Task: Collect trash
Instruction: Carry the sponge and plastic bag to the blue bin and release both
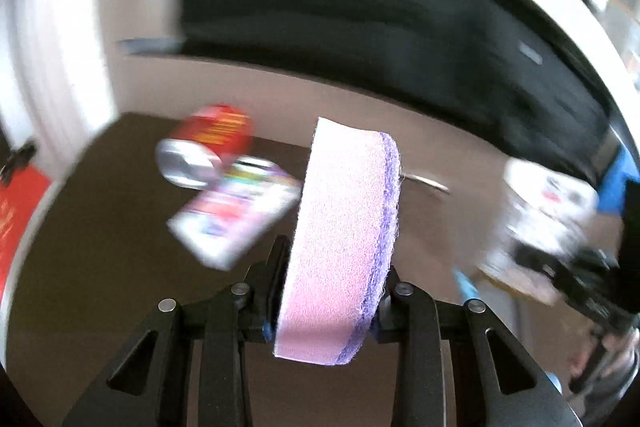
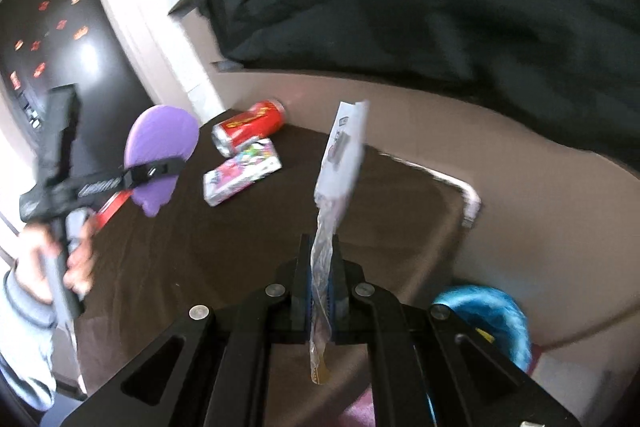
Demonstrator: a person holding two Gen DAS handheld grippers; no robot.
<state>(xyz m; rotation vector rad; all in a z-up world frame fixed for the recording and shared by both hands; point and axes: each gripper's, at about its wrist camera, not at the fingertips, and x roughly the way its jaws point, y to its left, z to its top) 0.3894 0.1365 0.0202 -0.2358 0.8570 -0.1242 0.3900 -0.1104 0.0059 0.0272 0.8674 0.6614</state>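
Trash both hands: left gripper [image 1: 332, 291] clamps sponge [image 1: 340, 239], right gripper [image 2: 320, 291] pinches wrapper [image 2: 340, 155]; can [image 2: 248, 127] lies far, nearer left.

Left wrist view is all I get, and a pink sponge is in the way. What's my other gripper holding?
Observer: The right gripper is shut on a clear plastic wrapper with a white label.
Operator: Is there a bin anywhere?
Observer: A blue-lined bin sits low, right of that gripper.
Operator: Is my sponge pink on the back too?
Observer: No, the right wrist view shows the sponge has a purple face, with the left gripper clamped across it.
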